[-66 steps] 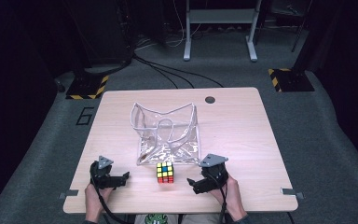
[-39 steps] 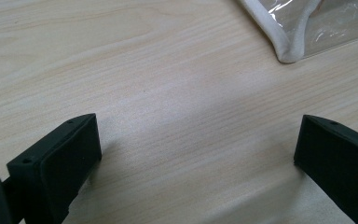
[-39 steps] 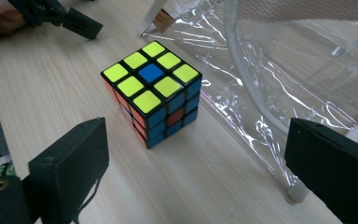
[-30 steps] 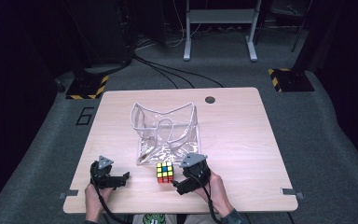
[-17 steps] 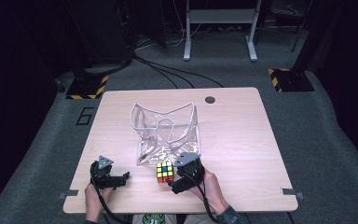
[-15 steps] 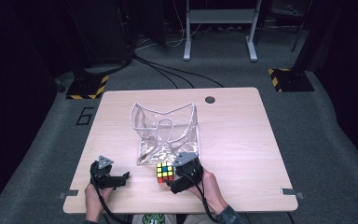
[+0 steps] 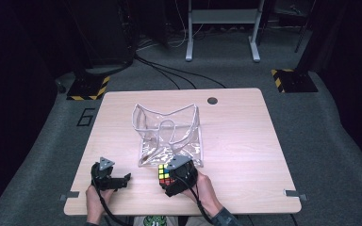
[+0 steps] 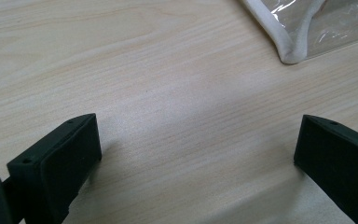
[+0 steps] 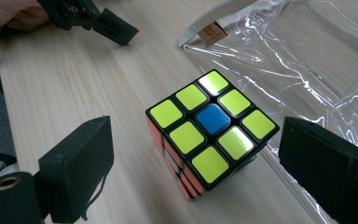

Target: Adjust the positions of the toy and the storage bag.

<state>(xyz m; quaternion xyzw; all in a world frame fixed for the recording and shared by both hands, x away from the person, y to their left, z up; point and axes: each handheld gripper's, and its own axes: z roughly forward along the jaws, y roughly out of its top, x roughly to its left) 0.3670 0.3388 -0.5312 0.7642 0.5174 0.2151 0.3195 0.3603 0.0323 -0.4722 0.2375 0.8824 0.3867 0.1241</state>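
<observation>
A puzzle cube [image 7: 164, 174] with black edges stands on the wooden table [image 7: 245, 141], just in front of a clear plastic pouch [image 7: 169, 134] with white trim. Its top face [image 9: 213, 124] is yellow with a blue centre square. My right gripper [image 7: 172, 181] is open, its jaws on either side of the cube [image 9: 209, 128] without touching it. My left gripper [image 7: 118, 181] rests open at the table's front left, pointing right over bare wood; a white corner of the pouch [image 8: 293, 46] lies ahead of it.
A round cable hole [image 7: 212, 100] is in the table's far edge. Black cables [image 7: 169, 70] and yellow-black striped bases [image 7: 89, 87] lie on the grey floor beyond. The right half of the table is bare wood.
My right gripper has slid left from the cube's right side until its open jaws flank the cube. The left gripper, cube and pouch have stayed put.
</observation>
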